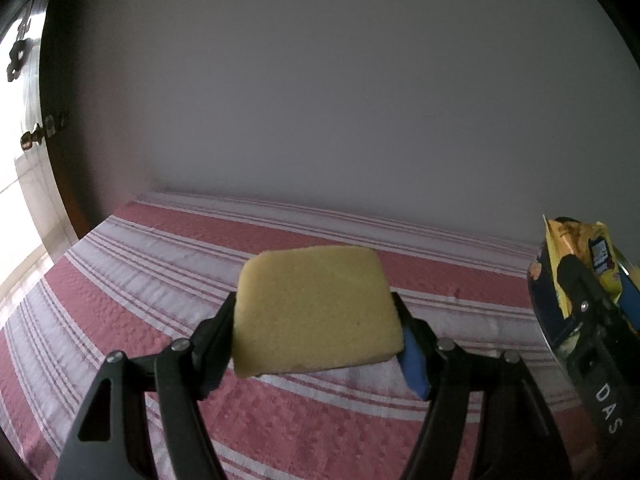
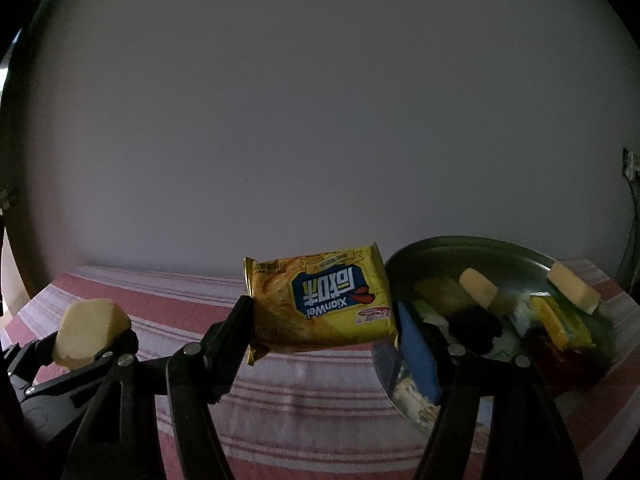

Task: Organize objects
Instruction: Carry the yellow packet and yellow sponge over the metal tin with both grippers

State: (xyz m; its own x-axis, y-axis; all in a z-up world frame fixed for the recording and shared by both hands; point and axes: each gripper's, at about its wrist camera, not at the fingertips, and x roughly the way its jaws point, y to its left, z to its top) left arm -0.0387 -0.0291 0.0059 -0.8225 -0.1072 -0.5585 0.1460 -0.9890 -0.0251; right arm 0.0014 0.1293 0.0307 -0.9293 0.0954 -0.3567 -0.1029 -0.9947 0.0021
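Left tongs clamp a pale yellow rectangular sponge above the red-and-white striped tabletop, long axis crosswise; open cloth around. Right tongs clamp a yellow biscuit packet, print inverted, beside the round metal tray rim.

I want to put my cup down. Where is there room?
The striped cloth is bare from the wall to the sponge and between sponge and tray. The tray is crowded with sponges and packets. The cracker packet is held up beside it.
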